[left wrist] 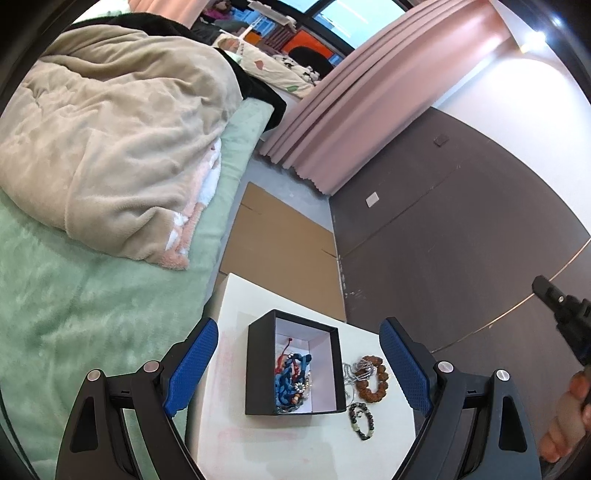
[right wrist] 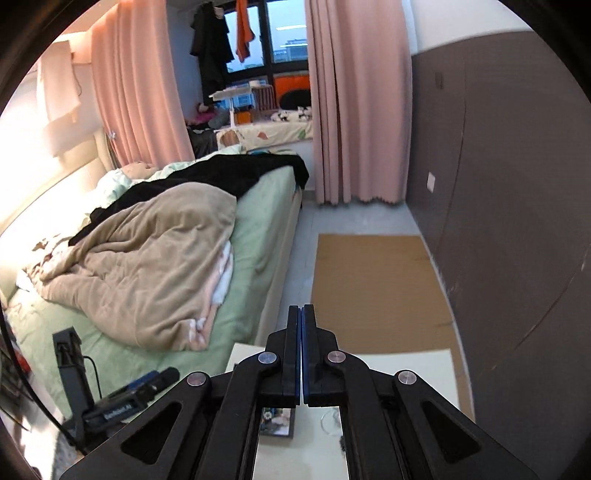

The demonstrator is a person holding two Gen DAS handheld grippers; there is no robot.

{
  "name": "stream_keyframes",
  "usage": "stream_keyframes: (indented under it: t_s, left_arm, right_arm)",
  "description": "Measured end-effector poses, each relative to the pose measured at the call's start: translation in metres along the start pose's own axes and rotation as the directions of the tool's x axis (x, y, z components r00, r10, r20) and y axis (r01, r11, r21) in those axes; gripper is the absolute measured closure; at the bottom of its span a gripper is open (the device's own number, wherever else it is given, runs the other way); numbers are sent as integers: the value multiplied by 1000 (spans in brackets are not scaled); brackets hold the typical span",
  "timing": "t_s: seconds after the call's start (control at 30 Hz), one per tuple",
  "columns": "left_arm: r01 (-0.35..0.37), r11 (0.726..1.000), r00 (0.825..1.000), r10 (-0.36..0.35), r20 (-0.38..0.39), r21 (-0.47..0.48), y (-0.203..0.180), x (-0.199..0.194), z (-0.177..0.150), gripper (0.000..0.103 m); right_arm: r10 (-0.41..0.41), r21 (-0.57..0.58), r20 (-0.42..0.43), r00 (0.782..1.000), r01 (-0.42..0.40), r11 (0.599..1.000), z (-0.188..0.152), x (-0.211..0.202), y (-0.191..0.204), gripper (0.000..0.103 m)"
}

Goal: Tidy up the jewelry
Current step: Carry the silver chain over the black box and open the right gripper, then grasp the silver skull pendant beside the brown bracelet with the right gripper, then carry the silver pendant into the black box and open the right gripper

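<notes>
A home bedroom: unmade bed (right wrist: 155,258) with blankets, pink curtains (right wrist: 354,103), window (right wrist: 284,33).

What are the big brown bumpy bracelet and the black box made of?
The brown bracelet looks like rough seeds or carved wood: its beads are knobbly and dull. The black box is probably stiff cardboard: matte outside, thin straight walls, pale lining inside.
</notes>
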State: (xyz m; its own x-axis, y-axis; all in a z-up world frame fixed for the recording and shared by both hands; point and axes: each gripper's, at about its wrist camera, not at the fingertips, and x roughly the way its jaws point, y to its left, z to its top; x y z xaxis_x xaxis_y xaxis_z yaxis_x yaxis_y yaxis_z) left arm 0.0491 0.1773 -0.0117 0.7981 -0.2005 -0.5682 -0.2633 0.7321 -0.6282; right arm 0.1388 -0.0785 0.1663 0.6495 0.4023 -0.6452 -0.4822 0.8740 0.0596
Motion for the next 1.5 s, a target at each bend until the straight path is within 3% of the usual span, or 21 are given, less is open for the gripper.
stream_keyframes:
  t_s: [0.13,0.2,0.23,0.27,0.47,0.77,0.9,0.97,1.0,1.27,1.5]
  left_arm:
    - [0,1000,1000,0,3,4,0,-2,0,14]
    - [-2,1000,1000,2,4,4,1,-4,0,14]
    - [-3,1000,1000,3,5,4,1,-4,0,14]
    - [-4,1000,1000,4,6,5,2,-5,0,14]
    - [-13,1000,1000,13,5,11,1,-4,-1,14]
    - [-18,1000,1000,18,0,15,0,-1,0,14]
    - [-19,1000,1000,19,0,14,0,0,1,14]
    - [-19,1000,1000,19,0,12,0,0,1,14]
    - [-19,1000,1000,19,0,10,0,1,1,14]
    - [-6,1000,1000,6,-4,8,1,0,2,14]
    - [-3,1000,1000,3,-4,5,2,0,2,14]
  right_arm:
    - [-40,34,-107,993,44,998,-15,31,-9,99]
    - [-66,45,-164,984,75,996,-32,51,-19,71]
    - [-66,58,-185,980,78,995,-42,62,-25,52]
    - [-68,68,-205,976,83,994,-53,74,-32,48]
    - [-96,76,-343,935,129,989,-101,135,-60,49]
    - [-166,-8,-428,888,180,984,-130,193,-69,50]
    - [-203,-36,-476,856,212,977,-140,210,-73,67]
    - [-228,-55,-490,842,231,971,-146,214,-75,83]
    - [-238,-64,-492,837,238,969,-148,214,-76,84]
    - [-209,0,-423,882,231,973,-140,181,-91,87]
    - [-209,27,-329,921,231,973,-106,136,-91,87]
